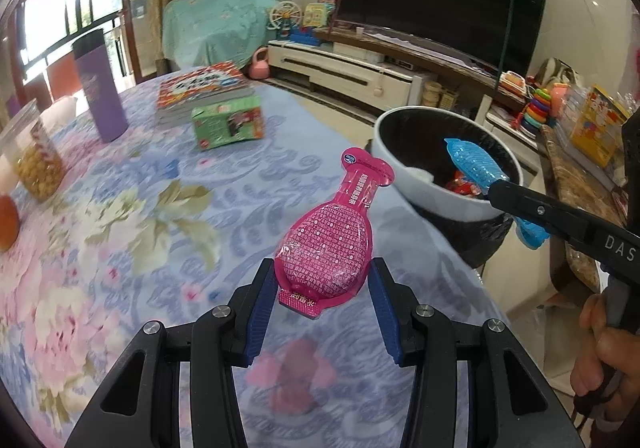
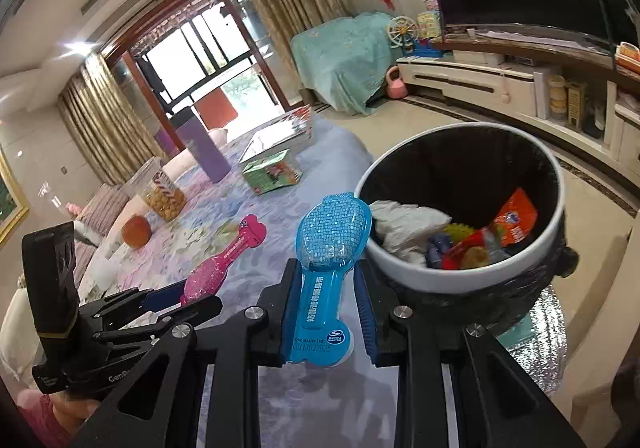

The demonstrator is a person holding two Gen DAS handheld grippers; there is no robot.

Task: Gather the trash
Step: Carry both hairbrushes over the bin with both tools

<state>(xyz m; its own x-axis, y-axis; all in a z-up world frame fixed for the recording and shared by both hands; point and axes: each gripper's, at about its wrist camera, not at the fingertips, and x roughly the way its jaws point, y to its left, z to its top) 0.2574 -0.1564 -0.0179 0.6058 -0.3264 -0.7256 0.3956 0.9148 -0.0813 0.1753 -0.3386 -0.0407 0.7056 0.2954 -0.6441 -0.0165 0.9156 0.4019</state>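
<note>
pink packet: a bottle-shaped plastic blister pack, held up over the floral tablecloth, neck pointing away toward the bin
left gripper: its blue pads pinch the wide rounded end of the pink packet from both sides; the sealed tab hangs out below the grip
blue packet: same kind of pack, raised beside the bin's near rim, bulb end forward
right gripper: fingers closed on the narrow neck of the blue packet, the printed round tab showing just behind the pads
trash bin: white rim, black liner, standing just off the table edge; tissues and bright wrappers already lie inside
how they'll handle: I'd judge both packs very light, thin and glossy, so likely slippery, and the clear bulb would probably dent under a hard squeeze
where to hold: the flat sealed edges or the neck look safest; the bulb's curved flanks give the pads less to bite
risk: a light pack may cling to a pad or flutter past the rim
</note>
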